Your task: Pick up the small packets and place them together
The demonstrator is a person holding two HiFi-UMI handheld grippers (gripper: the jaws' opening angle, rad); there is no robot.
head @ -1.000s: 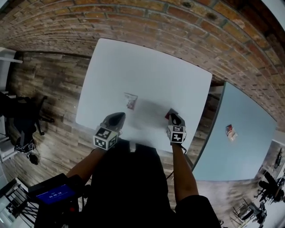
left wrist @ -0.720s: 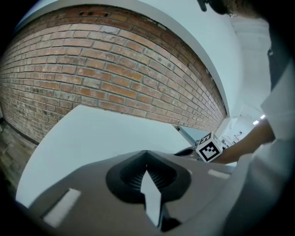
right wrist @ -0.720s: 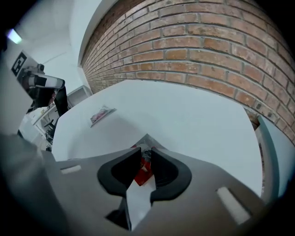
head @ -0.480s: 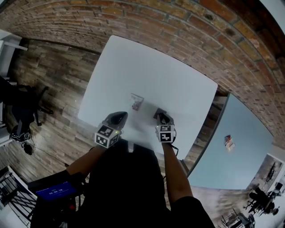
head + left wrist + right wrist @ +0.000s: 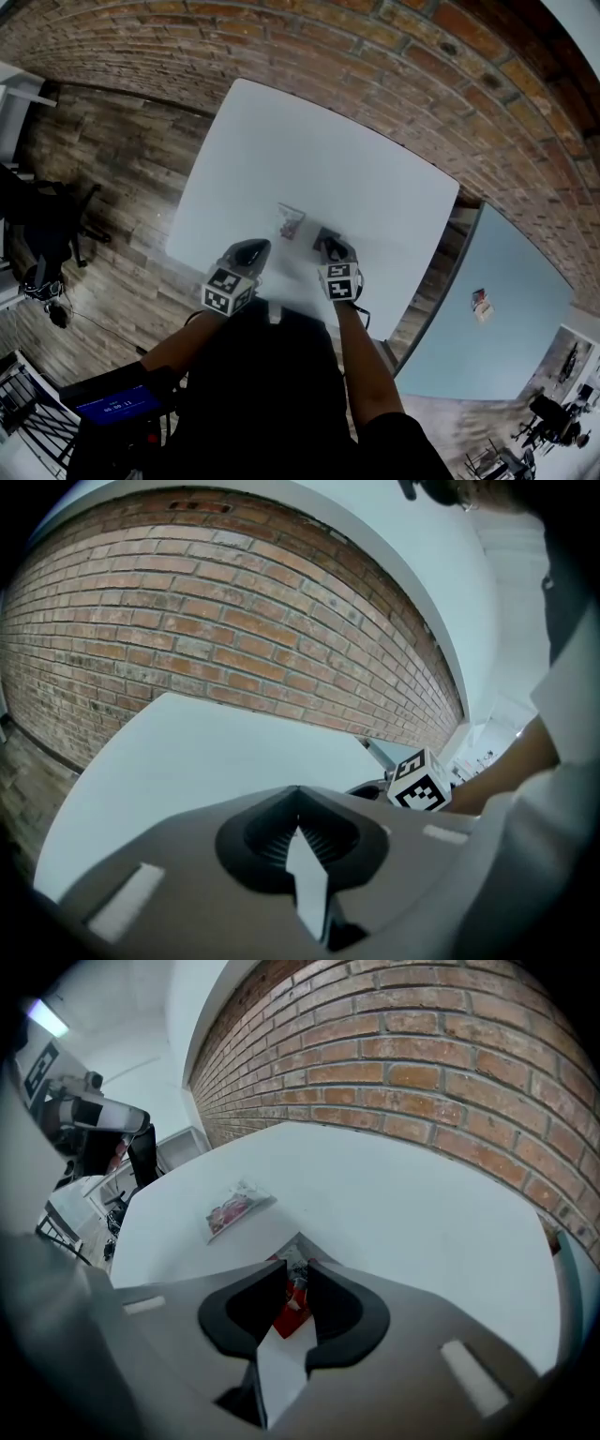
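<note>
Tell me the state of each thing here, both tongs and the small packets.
Left tongs: shut, empty.
Right tongs: shut on small red packet.
Clear plastic packet with red contents: lying flat on white table, untouched.

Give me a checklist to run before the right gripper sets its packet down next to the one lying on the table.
1. Grip: the right gripper is shut on the red packet. Ok.
2. Target: the packet on the table is in plain sight with nothing on it. Ok.
3. Set-down spot: the white table is bare beside that packet. Ok.
4. Path: the left gripper is shut, empty and off to the side. Ok.
5. Packets together: they lie apart. Not ok.
6. Held packet's height over the table: cannot tell.
</note>
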